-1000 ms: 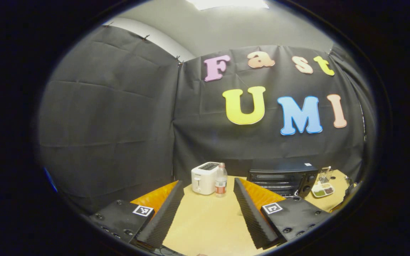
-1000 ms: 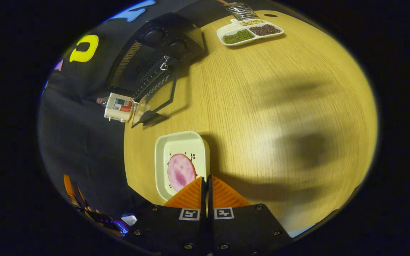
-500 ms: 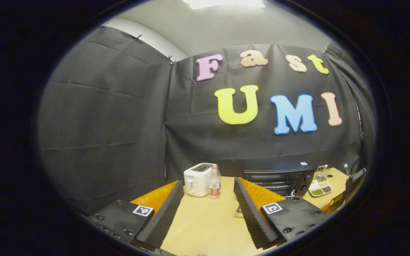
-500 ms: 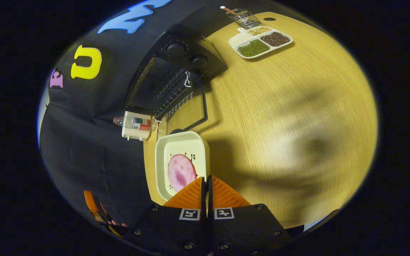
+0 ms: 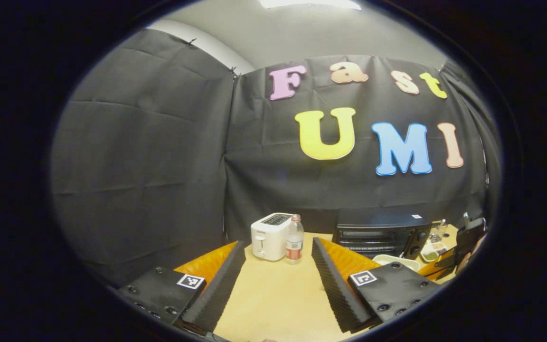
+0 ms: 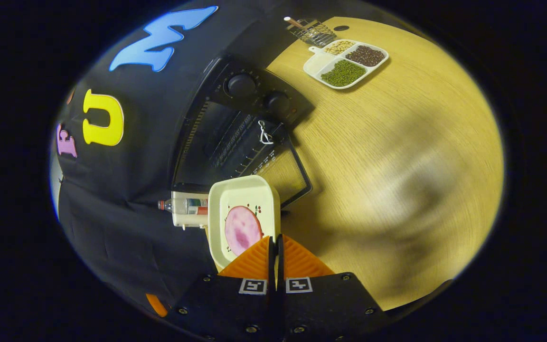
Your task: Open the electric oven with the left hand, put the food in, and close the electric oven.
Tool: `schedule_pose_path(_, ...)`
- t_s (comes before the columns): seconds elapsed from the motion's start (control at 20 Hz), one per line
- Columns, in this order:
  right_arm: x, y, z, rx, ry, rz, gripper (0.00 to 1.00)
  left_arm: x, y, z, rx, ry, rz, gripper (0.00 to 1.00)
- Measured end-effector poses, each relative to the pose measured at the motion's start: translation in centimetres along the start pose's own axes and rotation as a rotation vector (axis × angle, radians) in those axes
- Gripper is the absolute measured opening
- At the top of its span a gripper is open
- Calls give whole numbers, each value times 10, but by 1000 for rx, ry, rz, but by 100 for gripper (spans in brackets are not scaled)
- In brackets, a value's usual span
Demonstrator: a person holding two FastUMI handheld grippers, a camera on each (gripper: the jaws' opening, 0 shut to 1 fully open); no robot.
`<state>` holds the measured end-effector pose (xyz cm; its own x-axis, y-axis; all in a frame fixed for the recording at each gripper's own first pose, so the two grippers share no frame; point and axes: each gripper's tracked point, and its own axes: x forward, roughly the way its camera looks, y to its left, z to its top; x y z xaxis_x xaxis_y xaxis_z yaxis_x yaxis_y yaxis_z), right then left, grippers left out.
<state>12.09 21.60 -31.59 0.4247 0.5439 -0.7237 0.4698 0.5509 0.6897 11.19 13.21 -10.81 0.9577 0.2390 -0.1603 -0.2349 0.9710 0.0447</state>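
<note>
A: Pale wooden table [image 6: 397, 142] under black cloth walls. Dish [image 6: 243, 197] where?

B: Pinched at its near rim by the right gripper [image 6: 276, 244], fingers almost together on the rim. Seen in front of the oven [image 6: 216, 137], overlapping the corner of the lowered oven door [image 6: 285, 173].

A: Pointing which way?

B: Long axis straight out along the fingers, far short end toward the oven's open mouth. Roughly level, as far as can be told. Pink round slice of food [image 6: 241, 230] in the near half, close to the fingertips.

A: Around it?

B: Beside the dish's left edge, a white toaster [image 6: 183, 218] with a clear bottle [image 6: 178, 205] against it. Two knobs on the oven's panel. Farther off, near the table's far edge, a divided tray [image 6: 344, 61] of green, dark and pale beans, just beside a wire basket [image 6: 314, 31].

A: And from the left gripper view?

B: Left gripper [image 5: 278, 243] low over bare table [image 5: 273, 294], fingers spread wide, holding nothing. Toaster [image 5: 268, 235] and bottle [image 5: 294, 237] upright between the fingertips, side by side. Oven [image 5: 380, 230] seen from the front, past the right-hand finger, with the dish's pale rim [image 5: 390, 260] low in front of it. Right gripper [image 5: 466, 237] at the far right edge; its fingers hard to make out from there. Food on the dish plain from the right gripper view; upright toaster slots and bottle cap plain from the left one.
</note>
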Motion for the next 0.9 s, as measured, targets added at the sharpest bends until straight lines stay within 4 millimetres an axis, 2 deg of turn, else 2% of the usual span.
schedule_pose_path(0.05, 6, 6, 1, 25, -18, 7, 1, 5, 3, 0, -4, -2, -1, 100)
schedule_pose_path(0.1, 12, 13, 3, 56, -37, 16, 1, 11, 9, -1, -6, -2, 0, 91)
schedule_pose_path(0.15, 18, 19, 5, 91, -54, 23, 0, 17, 14, 0, -8, -1, 1, 90)
schedule_pose_path(0.3, 37, 38, 12, 199, -92, 37, 0, 37, 30, -3, -19, 4, 5, 100)
schedule_pose_path(0.4, 50, 50, 17, 261, -115, 42, 0, 50, 38, -4, -20, 7, 2, 91)
schedule_pose_path(0.55, 65, 64, 26, 321, -165, 57, 0, 66, 50, 0, -3, -1, -4, 95)
schedule_pose_path(0.6, 68, 66, 31, 341, -192, 58, 0, 71, 55, 2, 5, -5, -4, 95)
schedule_pose_path(0.65, 72, 68, 35, 360, -211, 58, 1, 75, 58, 3, 9, -7, -2, 100)
schedule_pose_path(0.8, 82, 70, 46, 416, -259, 46, 1, 79, 71, 5, 9, -11, 6, 91)
schedule_pose_path(0.85, 87, 70, 51, 445, -281, 46, 1, 79, 76, 5, 12, -8, 11, 91)
schedule_pose_path(0.9, 90, 70, 57, 478, -304, 51, 1, 77, 81, 4, 15, -7, 16, 95)
